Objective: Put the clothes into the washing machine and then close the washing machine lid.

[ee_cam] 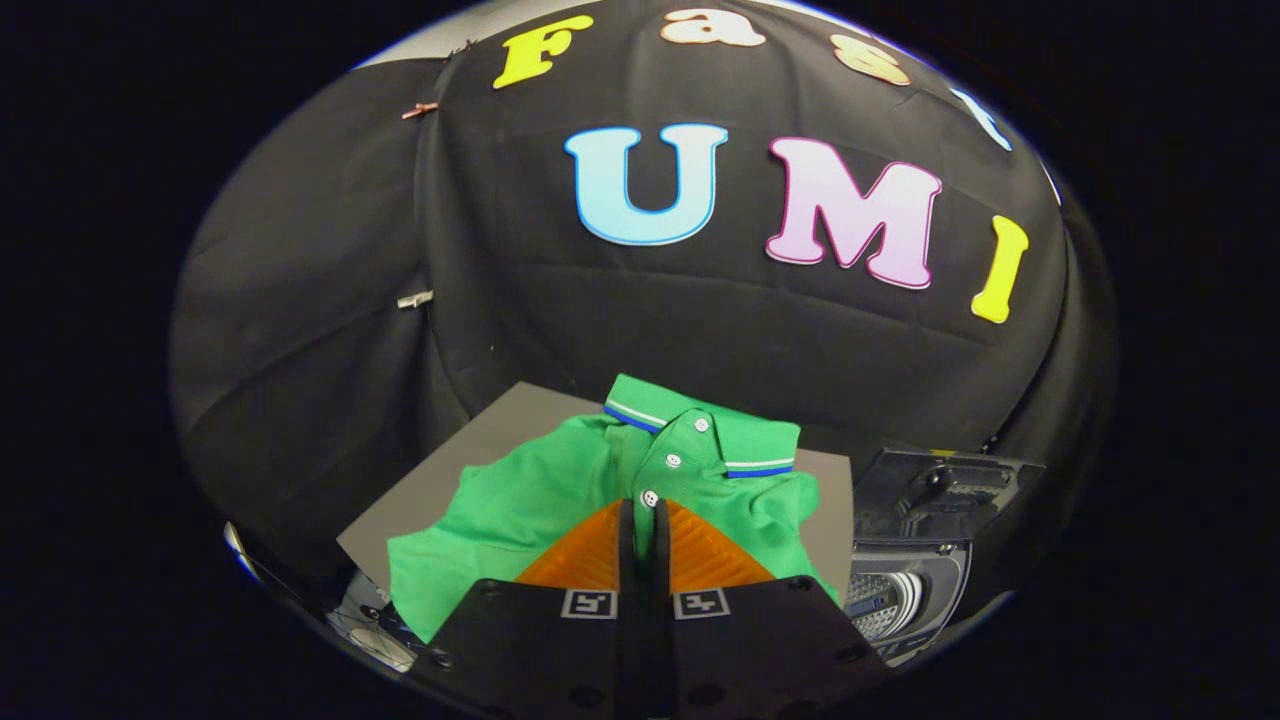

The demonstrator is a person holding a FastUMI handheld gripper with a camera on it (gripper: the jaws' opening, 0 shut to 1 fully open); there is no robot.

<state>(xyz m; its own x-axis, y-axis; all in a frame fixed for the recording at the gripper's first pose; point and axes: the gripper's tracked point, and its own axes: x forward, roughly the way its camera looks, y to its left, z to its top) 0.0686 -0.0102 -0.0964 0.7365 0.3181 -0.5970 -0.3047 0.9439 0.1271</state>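
Note:
A green polo shirt [560, 490] with a striped collar and white buttons lies spread on a grey board [500, 420]. My gripper [644, 525] sits on the shirt's button placket, its orange fingers [590, 560] drawn close together with a thin fold of green fabric pinched between the black pads. To the right of the board stands a small toy washing machine [905, 590]. Its dark lid [940, 485] is raised and the ribbed drum [875, 605] shows beneath it.
Black cloth walls close the booth behind and to the left of the board. A shiny metallic object [385, 640] lies low beside the board's left front corner, partly hidden by the shirt and the gripper body.

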